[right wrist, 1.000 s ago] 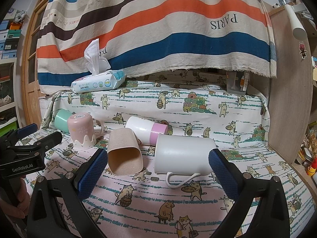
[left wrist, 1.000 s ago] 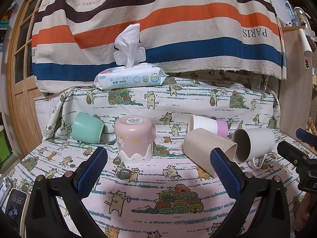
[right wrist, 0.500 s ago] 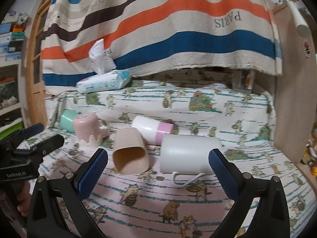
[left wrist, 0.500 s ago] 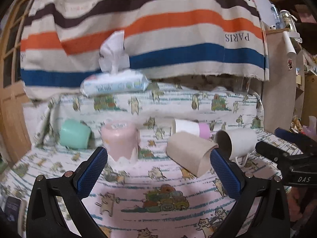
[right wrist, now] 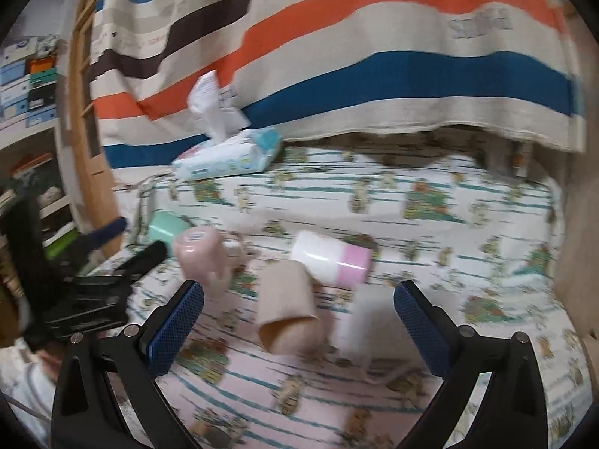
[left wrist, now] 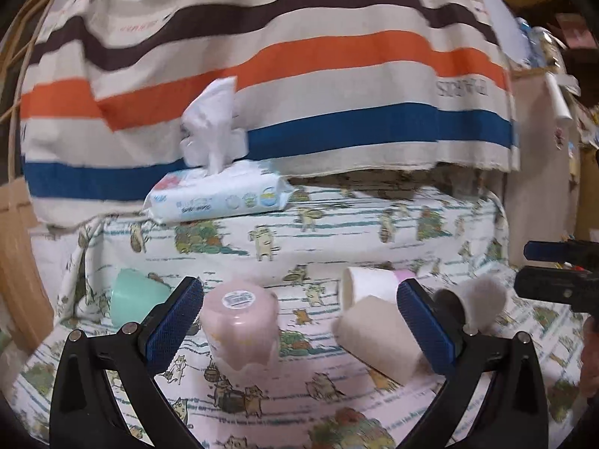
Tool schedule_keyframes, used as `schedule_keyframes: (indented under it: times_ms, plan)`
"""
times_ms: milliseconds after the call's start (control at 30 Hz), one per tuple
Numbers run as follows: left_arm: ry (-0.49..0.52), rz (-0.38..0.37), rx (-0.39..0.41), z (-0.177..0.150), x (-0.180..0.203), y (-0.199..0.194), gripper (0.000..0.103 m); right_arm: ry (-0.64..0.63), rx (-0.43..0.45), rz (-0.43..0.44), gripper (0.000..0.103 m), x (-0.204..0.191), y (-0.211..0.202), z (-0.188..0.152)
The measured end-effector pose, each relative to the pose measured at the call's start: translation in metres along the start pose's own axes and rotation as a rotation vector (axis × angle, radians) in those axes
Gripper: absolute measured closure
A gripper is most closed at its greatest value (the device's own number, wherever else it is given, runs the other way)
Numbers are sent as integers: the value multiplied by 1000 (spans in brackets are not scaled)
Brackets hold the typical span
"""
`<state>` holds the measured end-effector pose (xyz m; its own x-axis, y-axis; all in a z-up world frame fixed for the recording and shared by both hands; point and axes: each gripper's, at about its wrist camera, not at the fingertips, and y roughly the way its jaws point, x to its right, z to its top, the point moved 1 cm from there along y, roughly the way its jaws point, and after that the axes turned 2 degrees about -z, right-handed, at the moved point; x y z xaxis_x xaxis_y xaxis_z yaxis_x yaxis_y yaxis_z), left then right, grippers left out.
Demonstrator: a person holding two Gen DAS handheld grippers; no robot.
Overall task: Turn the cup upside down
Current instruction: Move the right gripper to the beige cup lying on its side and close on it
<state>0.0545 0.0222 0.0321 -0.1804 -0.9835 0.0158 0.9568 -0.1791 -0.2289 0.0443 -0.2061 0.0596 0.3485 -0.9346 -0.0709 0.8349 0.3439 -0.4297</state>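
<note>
Several cups lie on the cat-print cloth. A pink cup (left wrist: 239,327) (right wrist: 200,254) stands upside down. A mint cup (left wrist: 134,299) (right wrist: 166,224), a beige cup (left wrist: 378,340) (right wrist: 288,305), a white-and-pink cup (left wrist: 368,286) (right wrist: 329,258) and a white mug (left wrist: 477,301) (right wrist: 365,323) lie on their sides. My left gripper (left wrist: 299,325) is open and empty, in front of the pink and beige cups. My right gripper (right wrist: 299,327) is open and empty, in front of the beige cup and the mug. Both views are blurred.
A pack of baby wipes (left wrist: 221,194) (right wrist: 228,155) sits on the raised ledge behind the cups. A striped cloth (left wrist: 299,75) hangs behind it. A wooden panel (right wrist: 576,262) borders the right side. Shelves with boxes (right wrist: 26,86) stand at the left.
Both grippers have moved forward and downward toward the cups, which sit lower and larger in view. Both stay open. No cup has moved.
</note>
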Motion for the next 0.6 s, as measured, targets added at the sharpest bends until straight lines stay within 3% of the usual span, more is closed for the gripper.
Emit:
schedule_keyframes:
  times_ms: [167, 300, 400, 600]
  plan:
    - [-70, 58, -11, -7, -21, 6, 0, -54, -89, 34, 1, -14, 45, 11]
    - [-36, 121, 5, -8, -22, 5, 0, -73, -170, 38, 4, -21, 84, 9]
    - [-28, 131, 19, -8, -21, 2, 0, -99, -215, 45, 10, -26, 105, 6]
    - [-25, 118, -31, -14, -18, 10, 0, -142, -281, 35, 19, -35, 142, -2]
